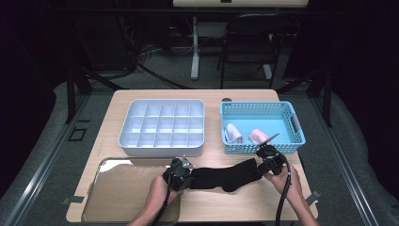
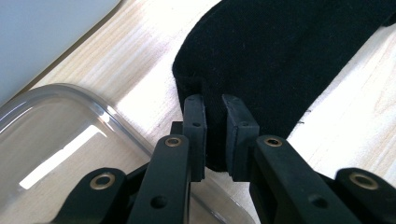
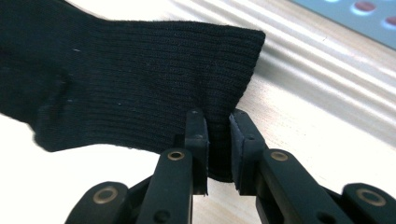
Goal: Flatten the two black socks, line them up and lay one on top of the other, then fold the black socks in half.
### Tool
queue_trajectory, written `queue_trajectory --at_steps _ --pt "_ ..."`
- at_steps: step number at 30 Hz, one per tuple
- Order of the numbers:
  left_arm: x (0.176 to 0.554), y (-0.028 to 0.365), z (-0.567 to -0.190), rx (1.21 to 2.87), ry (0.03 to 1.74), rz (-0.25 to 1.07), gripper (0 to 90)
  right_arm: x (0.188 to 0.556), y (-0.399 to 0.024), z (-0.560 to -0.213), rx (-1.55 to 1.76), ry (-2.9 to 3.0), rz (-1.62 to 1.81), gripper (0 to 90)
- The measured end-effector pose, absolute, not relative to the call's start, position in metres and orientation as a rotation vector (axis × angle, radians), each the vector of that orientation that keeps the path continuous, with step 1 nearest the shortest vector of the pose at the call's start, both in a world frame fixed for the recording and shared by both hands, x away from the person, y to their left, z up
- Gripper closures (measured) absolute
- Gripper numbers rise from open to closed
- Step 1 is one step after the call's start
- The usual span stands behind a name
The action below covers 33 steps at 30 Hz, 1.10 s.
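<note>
Black sock (image 1: 226, 176) stretched flat near the desk's front edge. Left gripper (image 2: 213, 133) clamped on the toe end, right gripper (image 3: 218, 140) clamped on the cuff. Likely soft, light, limp, sagging if lifted; best pinched at both ends, as now.

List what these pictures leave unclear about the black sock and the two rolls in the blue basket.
- Black fabric sock: both ends are covered by the left gripper and right gripper.
- White roll and pink roll in the blue plastic basket: too small in the high view to identify.
</note>
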<state>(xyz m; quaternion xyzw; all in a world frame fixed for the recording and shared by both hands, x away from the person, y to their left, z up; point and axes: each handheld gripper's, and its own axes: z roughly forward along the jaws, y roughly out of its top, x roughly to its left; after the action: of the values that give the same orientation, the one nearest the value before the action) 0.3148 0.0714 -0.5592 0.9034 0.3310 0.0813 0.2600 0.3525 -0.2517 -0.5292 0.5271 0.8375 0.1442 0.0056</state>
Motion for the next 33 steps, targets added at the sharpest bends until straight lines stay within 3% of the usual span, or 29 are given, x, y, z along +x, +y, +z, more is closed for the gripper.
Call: queue_trajectory --at_steps 33 --pt "0.315 0.065 -0.562 2.392 0.918 0.221 80.8 0.338 -0.248 -0.486 1.595 2.635 0.853 79.0"
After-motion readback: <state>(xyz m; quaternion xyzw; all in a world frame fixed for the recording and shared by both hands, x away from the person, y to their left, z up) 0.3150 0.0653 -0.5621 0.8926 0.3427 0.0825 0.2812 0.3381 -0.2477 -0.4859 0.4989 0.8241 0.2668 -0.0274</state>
